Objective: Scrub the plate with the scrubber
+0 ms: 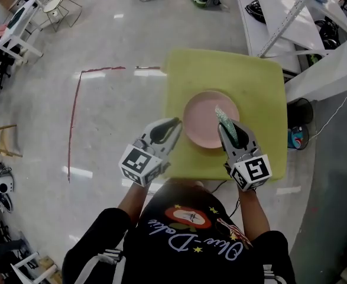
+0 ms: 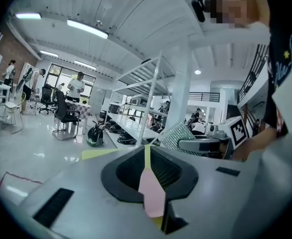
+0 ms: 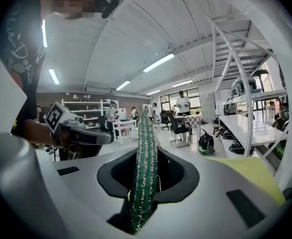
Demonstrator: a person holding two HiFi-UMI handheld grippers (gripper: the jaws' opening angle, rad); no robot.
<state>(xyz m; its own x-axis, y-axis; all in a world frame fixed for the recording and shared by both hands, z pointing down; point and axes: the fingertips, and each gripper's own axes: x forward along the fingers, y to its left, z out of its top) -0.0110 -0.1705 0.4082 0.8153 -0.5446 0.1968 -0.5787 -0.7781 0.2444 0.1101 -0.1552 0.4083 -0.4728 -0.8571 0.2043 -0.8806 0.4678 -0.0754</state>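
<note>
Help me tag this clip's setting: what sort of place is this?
Probably an open lab or workshop hall, not a kitchen: tall white shelving racks, office chairs on a glossy floor with a red tape line, and the pink plate sitting on a yellow-green table.

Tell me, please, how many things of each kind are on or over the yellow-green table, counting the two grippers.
Round pink plate: 1
Sparkly green scrubber: 1
Grey two-jaw grippers: 2, the left gripper and the right gripper
Total: 4
</note>
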